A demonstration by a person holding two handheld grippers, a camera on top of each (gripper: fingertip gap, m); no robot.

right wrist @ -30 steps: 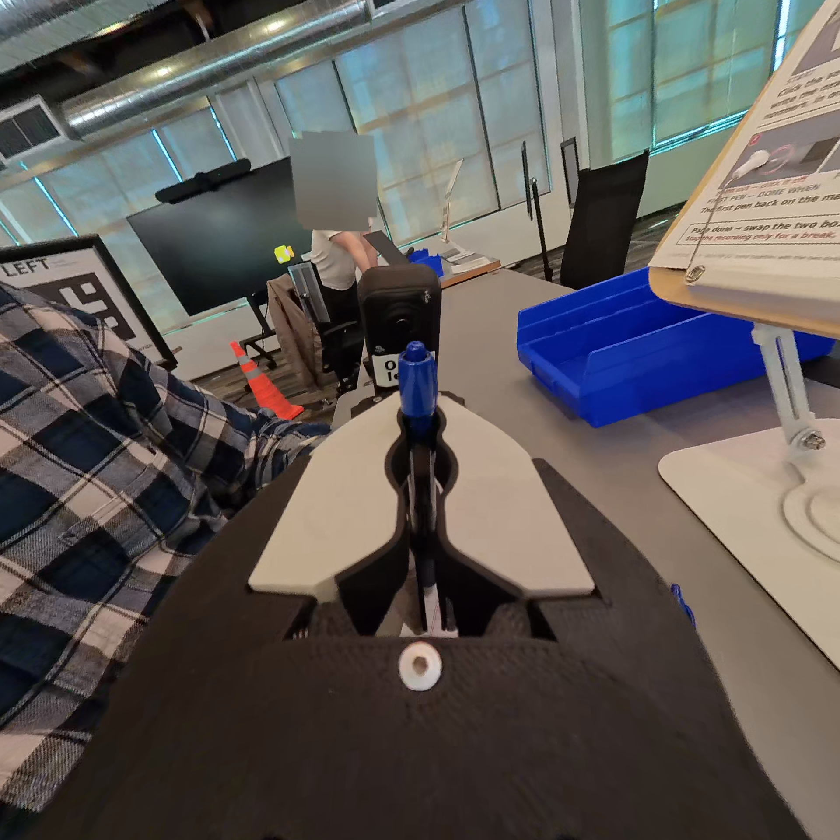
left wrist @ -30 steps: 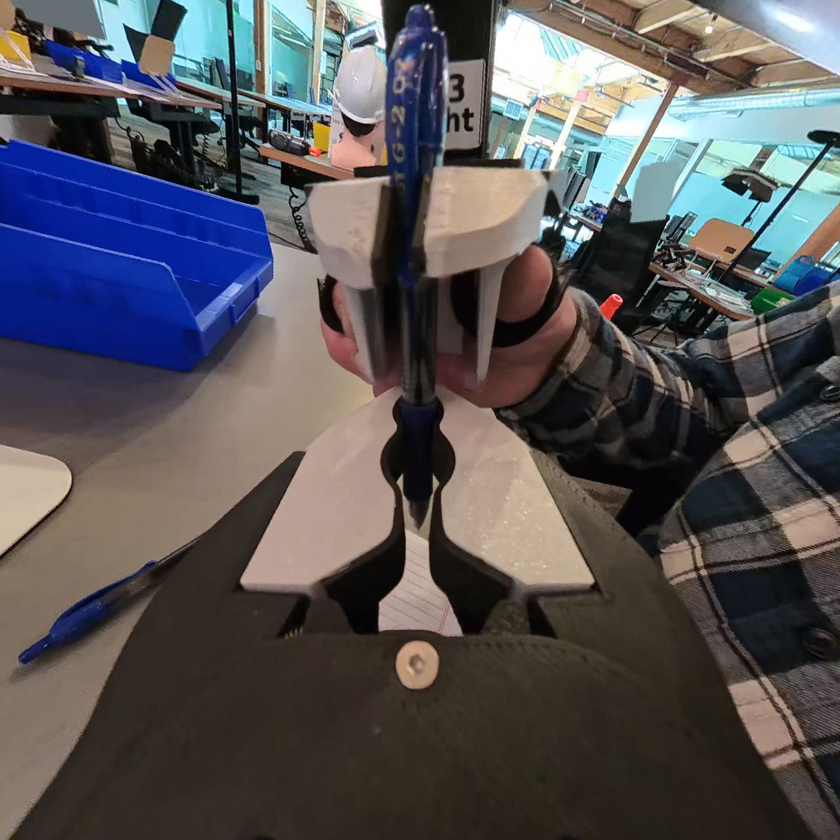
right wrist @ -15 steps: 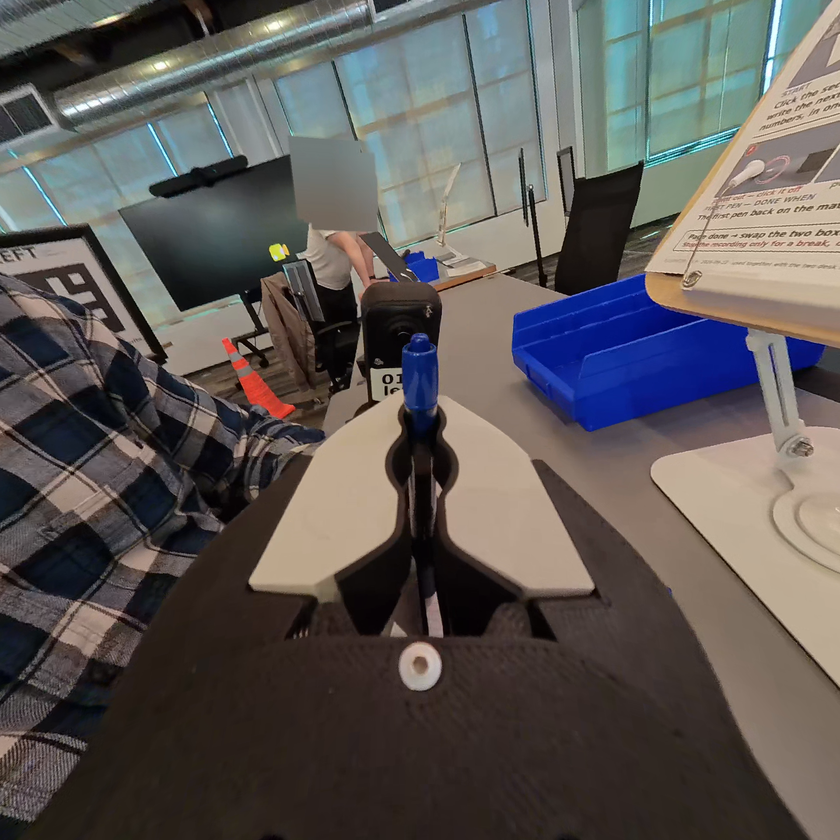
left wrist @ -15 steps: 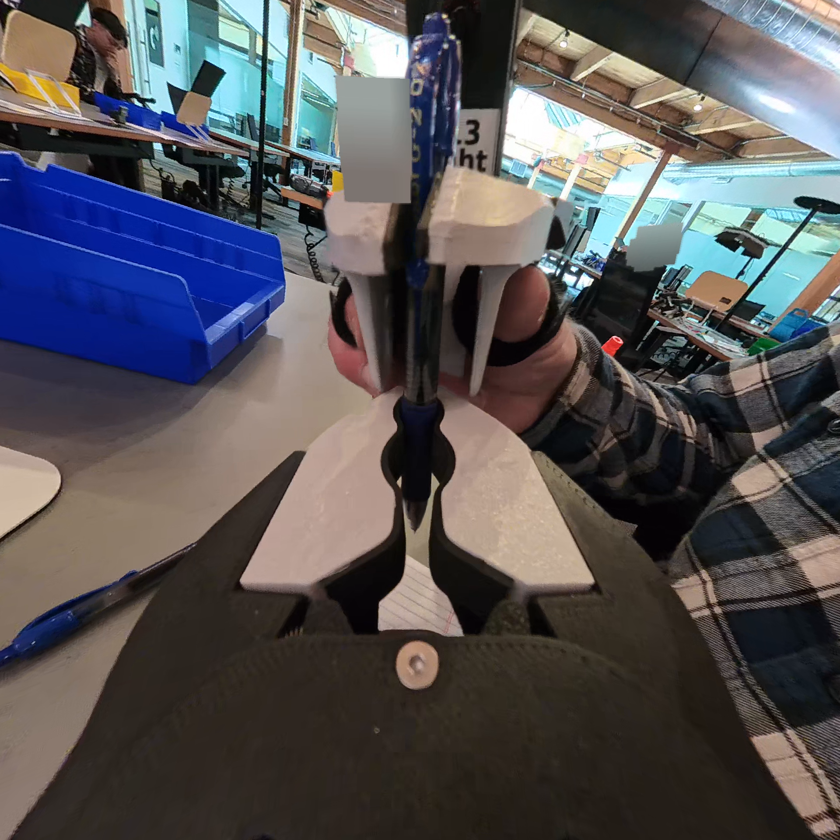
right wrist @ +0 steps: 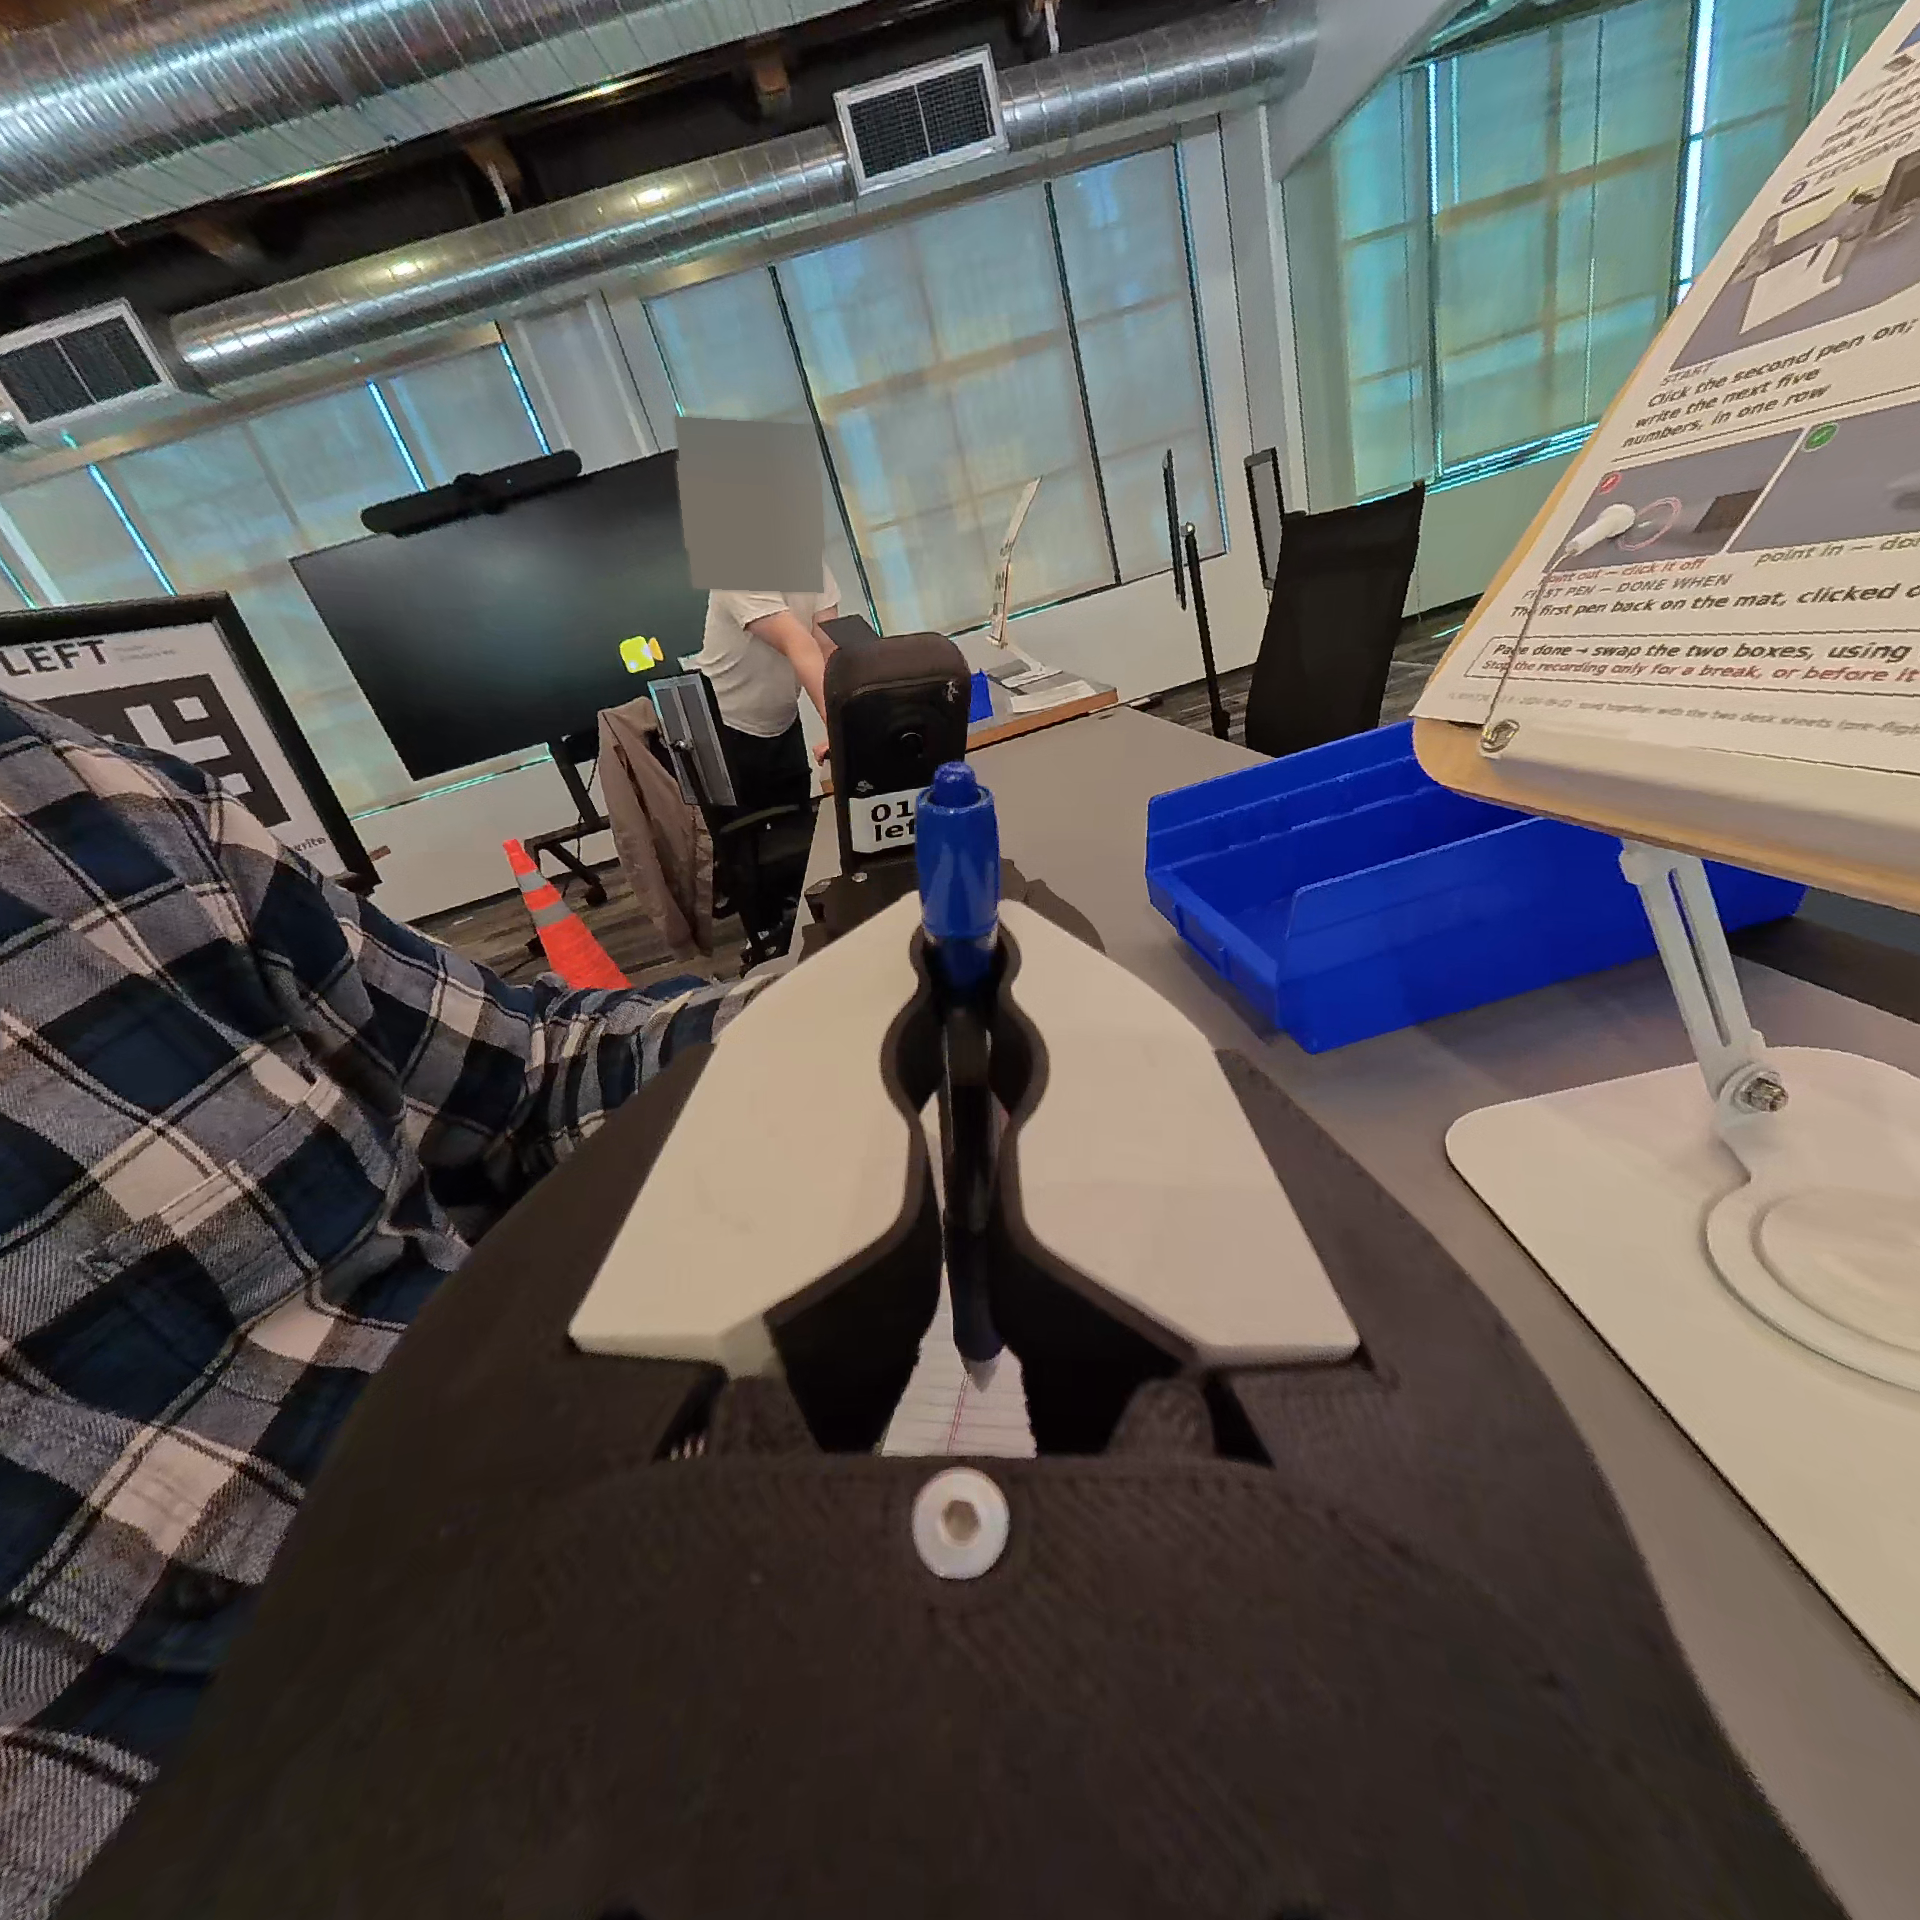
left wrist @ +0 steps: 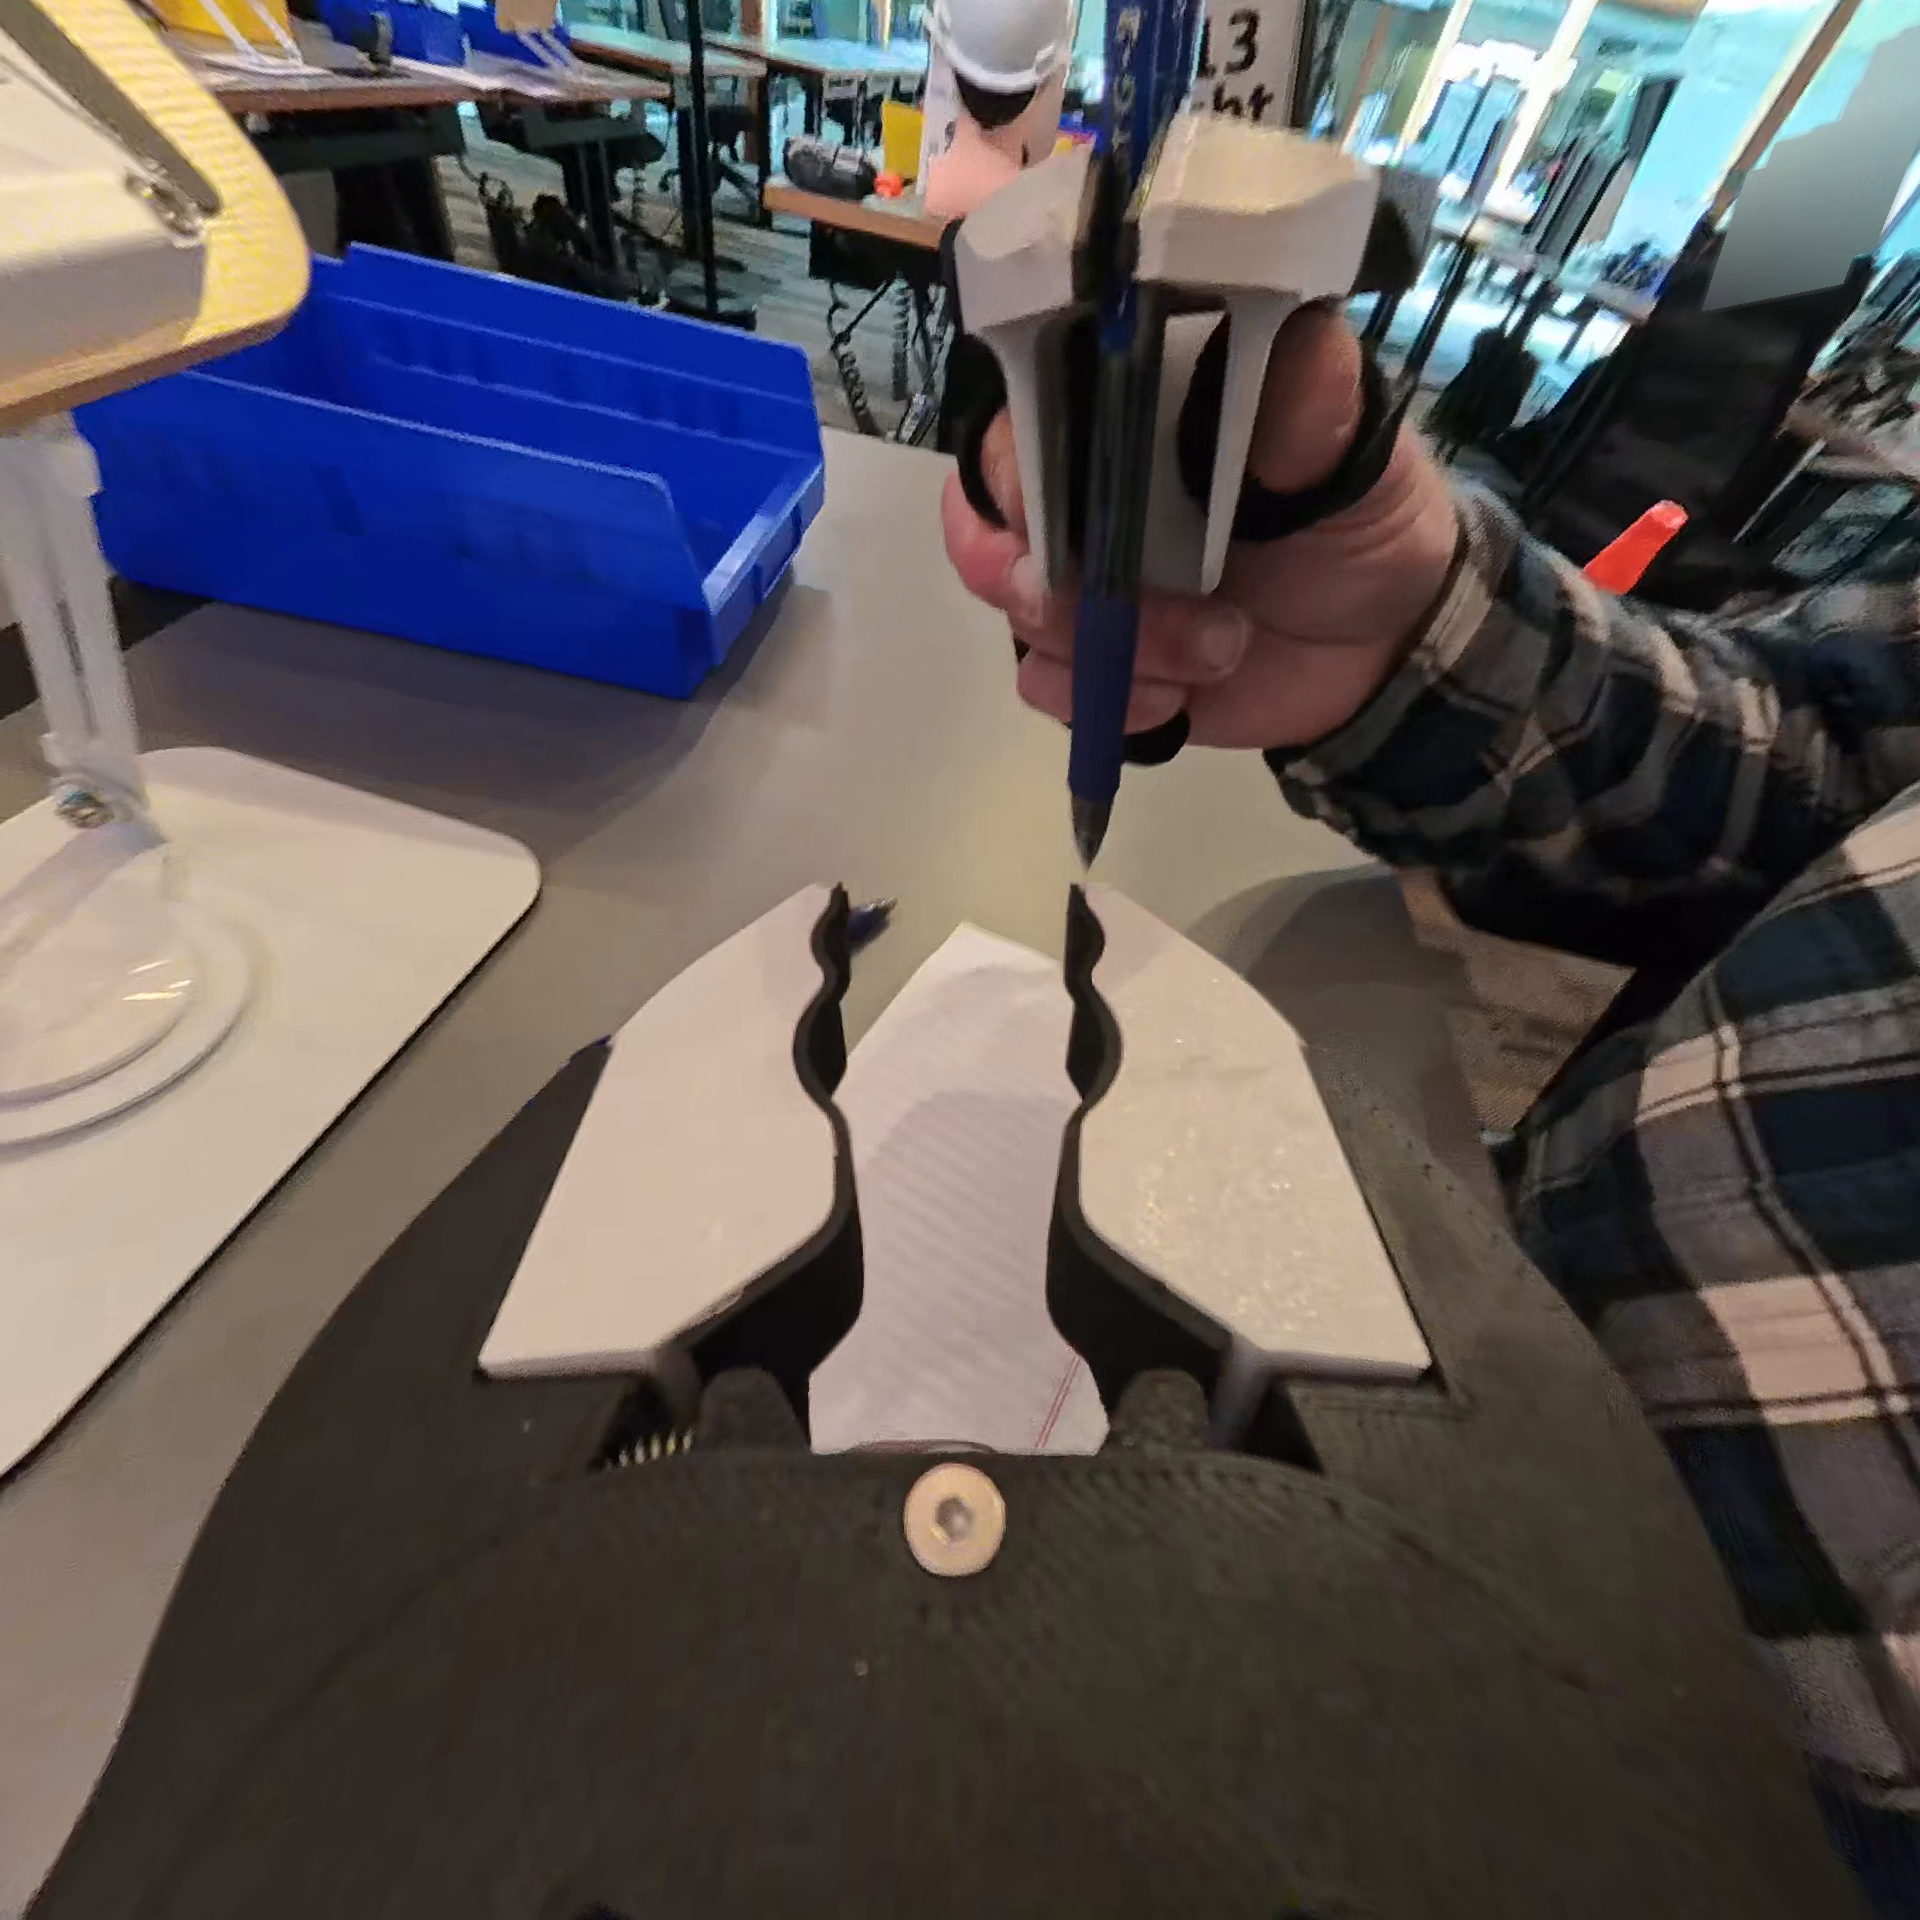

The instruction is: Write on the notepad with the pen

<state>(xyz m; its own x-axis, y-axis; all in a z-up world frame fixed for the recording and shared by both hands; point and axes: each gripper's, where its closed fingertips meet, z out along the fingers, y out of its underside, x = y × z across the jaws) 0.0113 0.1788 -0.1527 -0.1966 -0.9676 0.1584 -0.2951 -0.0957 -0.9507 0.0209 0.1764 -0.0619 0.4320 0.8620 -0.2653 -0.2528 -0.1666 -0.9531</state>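
In the left wrist view my left gripper (left wrist: 954, 904) is open, and nothing lies between its fingers (left wrist: 717, 1143). The white lined notepad (left wrist: 956, 1143) lies on the table below the gap. Just ahead, my right gripper (left wrist: 1127, 239) holds a blue pen (left wrist: 1096, 717) upright with its tip down, a little above and beyond my left fingertips. In the right wrist view my right gripper (right wrist: 961, 935) is shut on that blue pen (right wrist: 956, 842). The pen's tip points down over the notepad (right wrist: 956, 1413).
A second blue pen (left wrist: 871, 918) lies on the grey table, mostly hidden behind my left finger. A blue bin (left wrist: 447, 468) stands at the back. A white stand (right wrist: 1766, 1247) carries a clipboard with an instruction sheet (right wrist: 1714, 520). A plaid sleeve (left wrist: 1662, 779) fills the right.
My left gripper was shut on the pen's tip end; it has opened, let go and drawn back. My right gripper keeps hold of the pen.
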